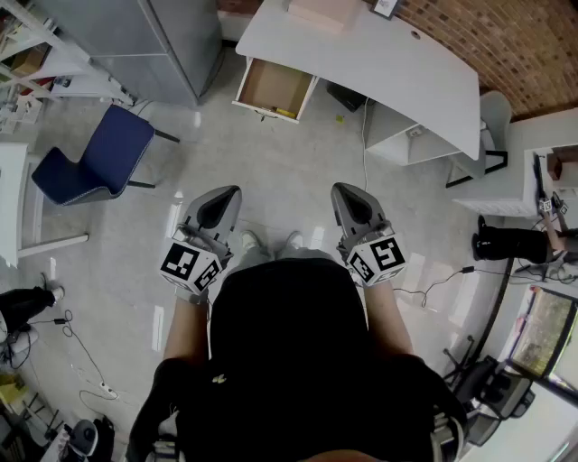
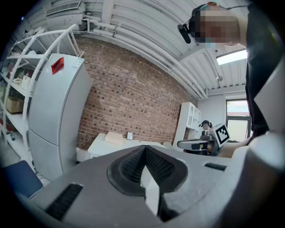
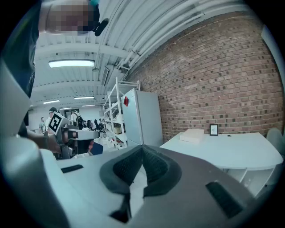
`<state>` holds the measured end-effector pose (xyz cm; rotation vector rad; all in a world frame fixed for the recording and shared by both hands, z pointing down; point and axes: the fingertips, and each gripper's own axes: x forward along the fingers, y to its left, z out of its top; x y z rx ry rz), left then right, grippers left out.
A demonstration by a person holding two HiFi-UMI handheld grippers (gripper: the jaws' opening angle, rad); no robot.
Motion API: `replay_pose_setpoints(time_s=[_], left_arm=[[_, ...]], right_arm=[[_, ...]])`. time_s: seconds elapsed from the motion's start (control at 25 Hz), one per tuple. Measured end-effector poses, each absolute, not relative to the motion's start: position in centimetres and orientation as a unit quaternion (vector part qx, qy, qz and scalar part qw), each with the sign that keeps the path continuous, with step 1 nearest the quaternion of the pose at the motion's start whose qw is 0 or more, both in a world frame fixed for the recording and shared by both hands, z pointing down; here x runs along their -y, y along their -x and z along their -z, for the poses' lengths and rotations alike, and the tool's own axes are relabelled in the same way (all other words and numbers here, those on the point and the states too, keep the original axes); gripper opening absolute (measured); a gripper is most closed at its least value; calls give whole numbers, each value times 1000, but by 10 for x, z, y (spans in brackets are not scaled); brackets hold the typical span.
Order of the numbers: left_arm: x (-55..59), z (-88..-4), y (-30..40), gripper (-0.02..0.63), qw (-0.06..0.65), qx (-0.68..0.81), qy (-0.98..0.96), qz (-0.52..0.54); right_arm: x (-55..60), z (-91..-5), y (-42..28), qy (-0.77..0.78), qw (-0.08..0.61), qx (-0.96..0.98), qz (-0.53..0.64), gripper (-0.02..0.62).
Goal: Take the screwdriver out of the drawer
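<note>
Head view alone shows the drawer [image 1: 269,86]; left gripper [image 1: 223,200], right gripper [image 1: 349,196] clenched empty

Well ahead of both jaws stands the worktop [image 1: 388,68], with a box [image 1: 323,11] at its far edge. The open drawer [image 1: 271,86] juts from its left end, ahead of the left gripper [image 1: 219,200]. Left of the jaws sits a chair [image 1: 95,158] — beyond it, a refrigerator [image 1: 153,36].

desk [image 1: 379,63]: beige box [image 1: 323,11], small frame [image 1: 386,7] on top | open drawer [image 1: 271,86]: screwdriver [image 1: 283,112] inside
</note>
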<state>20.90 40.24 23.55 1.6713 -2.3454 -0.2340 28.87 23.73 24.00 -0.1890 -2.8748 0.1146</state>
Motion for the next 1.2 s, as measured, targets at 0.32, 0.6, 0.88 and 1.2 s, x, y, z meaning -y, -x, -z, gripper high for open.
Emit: replay_pose_setpoints(time_s=[0.32, 0.6, 0.88, 1.2], left_arm=[[-419, -242, -193, 2, 115, 796, -593, 48], [-433, -250, -174, 2, 118, 792, -595, 69], [-405, -264, -155, 2, 130, 778, -612, 55], [-328, -277, -85, 3, 152, 794, -588, 21]], right_arm=[[-271, -237, -268, 65, 126, 990, -24, 9], [-285, -241, -253, 59, 122, 991, -16, 11], [-258, -259, -227, 55, 138, 988, -36, 11], [-176, -276, -164, 77, 153, 984, -45, 11]])
